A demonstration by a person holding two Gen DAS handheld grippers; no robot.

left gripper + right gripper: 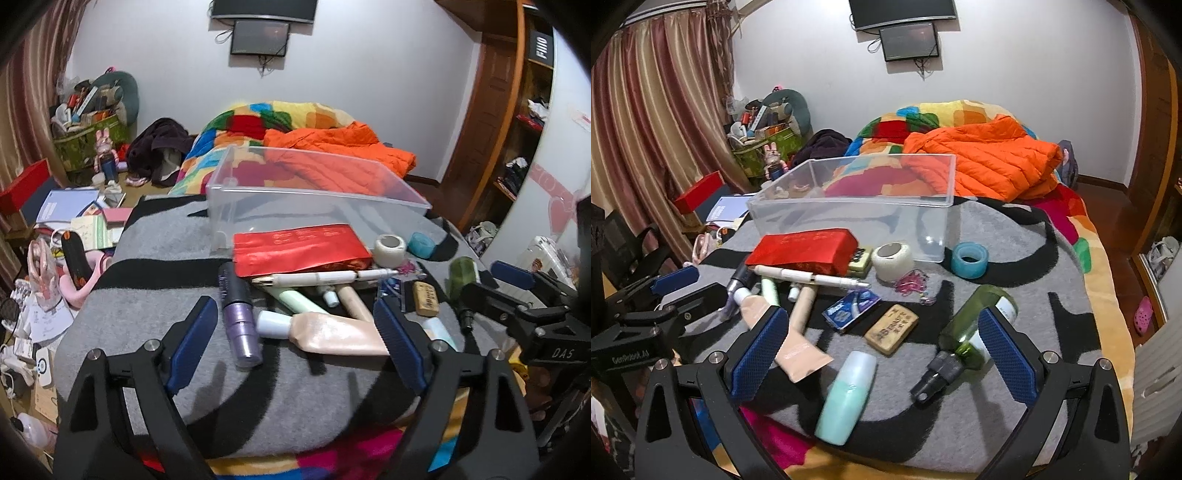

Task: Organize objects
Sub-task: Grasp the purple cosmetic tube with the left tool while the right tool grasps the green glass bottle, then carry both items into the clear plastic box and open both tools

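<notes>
A clear plastic bin [258,184] [812,206] stands empty on the grey and black blanket [147,321] [1015,258]. In front of it lie a red packet [295,247] [801,249], a white pen [325,277] [812,277], a purple bottle [240,321], a peach tube [340,332] [798,354], a mint bottle [846,398], a green spray bottle [964,332] [461,277], a white tape roll [389,247] [892,260] and a blue tape roll [969,258] [421,243]. My left gripper [295,336] is open over the purple bottle and tube. My right gripper [882,347] is open above the mint and green bottles.
A brown eraser block [892,328], a blue sachet [849,308] and pink bands [912,284] lie among the items. An orange jacket [990,162] and patchwork quilt [236,125] lie behind the bin. Clutter covers the floor on the left [55,240]. A wooden wardrobe [491,122] stands right.
</notes>
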